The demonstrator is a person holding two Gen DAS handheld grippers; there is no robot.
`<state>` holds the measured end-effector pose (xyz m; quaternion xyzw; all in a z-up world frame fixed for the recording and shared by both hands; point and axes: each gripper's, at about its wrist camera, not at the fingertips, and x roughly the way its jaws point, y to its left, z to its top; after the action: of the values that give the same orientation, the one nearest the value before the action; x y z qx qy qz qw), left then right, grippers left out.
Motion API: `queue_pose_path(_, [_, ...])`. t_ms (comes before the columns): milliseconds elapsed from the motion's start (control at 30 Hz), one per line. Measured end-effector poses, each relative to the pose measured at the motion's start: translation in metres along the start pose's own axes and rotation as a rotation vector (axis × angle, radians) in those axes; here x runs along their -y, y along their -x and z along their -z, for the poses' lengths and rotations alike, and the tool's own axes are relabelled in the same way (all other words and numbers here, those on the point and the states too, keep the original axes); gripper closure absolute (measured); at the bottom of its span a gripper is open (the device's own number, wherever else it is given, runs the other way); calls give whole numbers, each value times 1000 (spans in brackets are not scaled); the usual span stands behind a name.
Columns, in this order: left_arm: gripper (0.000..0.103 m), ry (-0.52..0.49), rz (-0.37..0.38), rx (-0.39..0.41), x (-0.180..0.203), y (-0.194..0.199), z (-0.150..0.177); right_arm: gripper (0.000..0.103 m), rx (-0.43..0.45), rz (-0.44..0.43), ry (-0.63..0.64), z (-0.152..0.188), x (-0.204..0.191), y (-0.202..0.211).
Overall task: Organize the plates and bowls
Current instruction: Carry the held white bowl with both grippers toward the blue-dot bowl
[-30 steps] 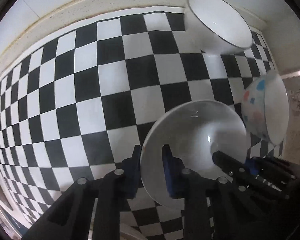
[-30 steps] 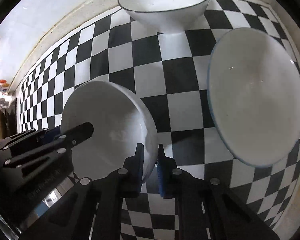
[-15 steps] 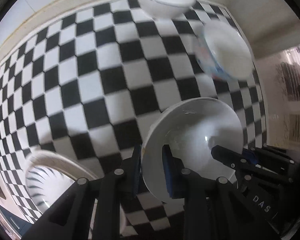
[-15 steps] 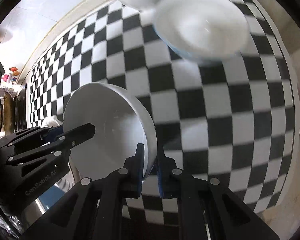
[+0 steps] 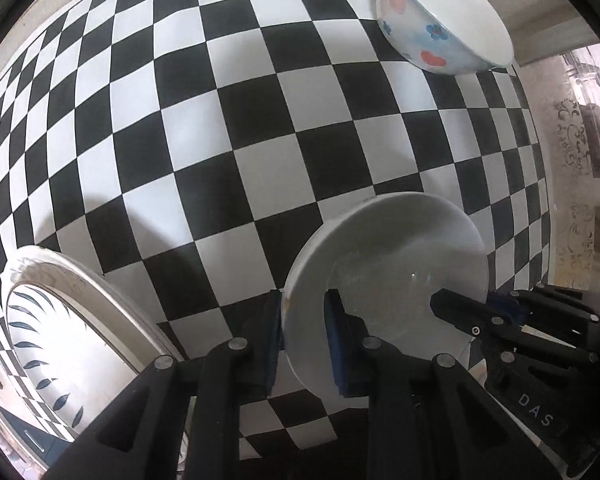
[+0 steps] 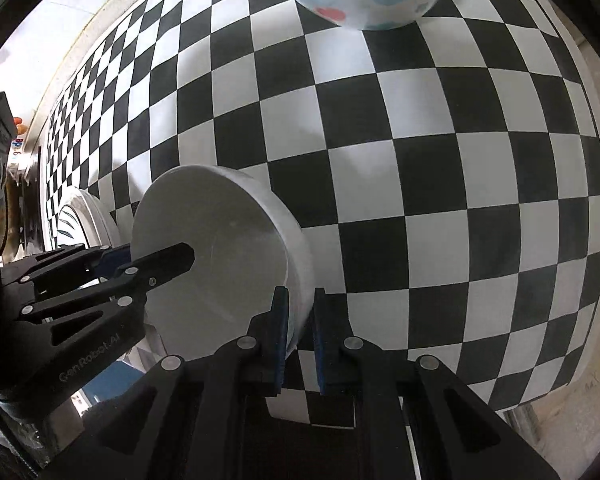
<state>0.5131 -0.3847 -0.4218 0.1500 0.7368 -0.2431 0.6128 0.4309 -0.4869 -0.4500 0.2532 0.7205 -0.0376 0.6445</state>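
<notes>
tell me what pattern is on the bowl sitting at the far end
Pale blue with red hearts and blue flowers on the bowl, clearest in the left wrist view.

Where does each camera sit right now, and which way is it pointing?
Left wrist: on the left gripper, looking down along its fingers at the checkered cloth; the right gripper shows at lower right.
Right wrist: on the right gripper, facing the same cloth; the left gripper shows at left.
Shared: the white bowl both grip by opposite rims, the flowered bowl and the leaf plate.
</notes>
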Motion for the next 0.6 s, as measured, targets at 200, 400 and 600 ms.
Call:
queue_pose_path(200, [85, -5, -7, 1, 11, -6, -7, 90, -11, 4, -7, 1, 1, -1])
queue_pose_path(400, [84, 12, 5, -7, 3, 4, -6, 90, -20, -1, -18, -5, 5, 2])
queue_pose_path(600, [83, 24, -36, 47, -5, 29, 10, 90, -5, -12, -22, -6, 17, 25])
